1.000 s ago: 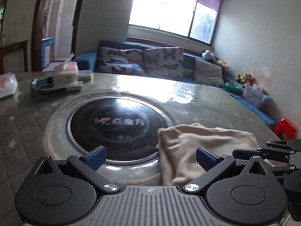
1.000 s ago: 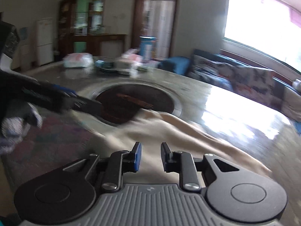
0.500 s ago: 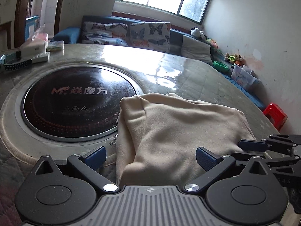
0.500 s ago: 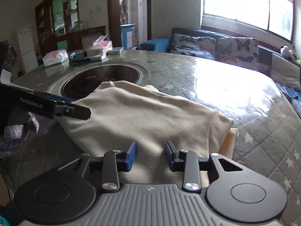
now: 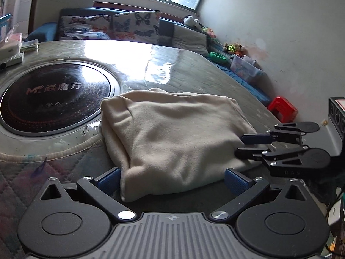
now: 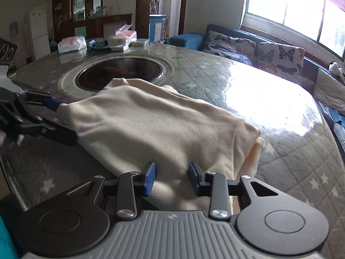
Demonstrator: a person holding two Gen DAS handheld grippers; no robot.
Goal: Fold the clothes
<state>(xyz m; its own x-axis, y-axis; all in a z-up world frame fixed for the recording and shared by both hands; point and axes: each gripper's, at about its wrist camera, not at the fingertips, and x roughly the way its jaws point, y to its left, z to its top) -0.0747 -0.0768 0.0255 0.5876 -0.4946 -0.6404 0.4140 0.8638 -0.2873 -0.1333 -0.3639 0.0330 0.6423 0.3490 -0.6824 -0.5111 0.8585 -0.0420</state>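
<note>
Cloth [image 5: 172, 133] lies folded on our bench [image 6: 280, 99]; our left tongs [image 5: 171, 180] spread wide straddling its near corner, right tongs [image 6: 171, 179] half-spread over its edge, gripping nothing.

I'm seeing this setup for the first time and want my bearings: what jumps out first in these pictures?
A folded cream garment lies on the near part of a big round table, its far corner lapping the rim of the black round cooktop set in the table's middle. The left hand-held gripper sits wide open at the garment's near edge, and the right hand-held gripper is open at another edge. Behind the table, butterfly-print cushions line a sofa under a bright window.
</note>
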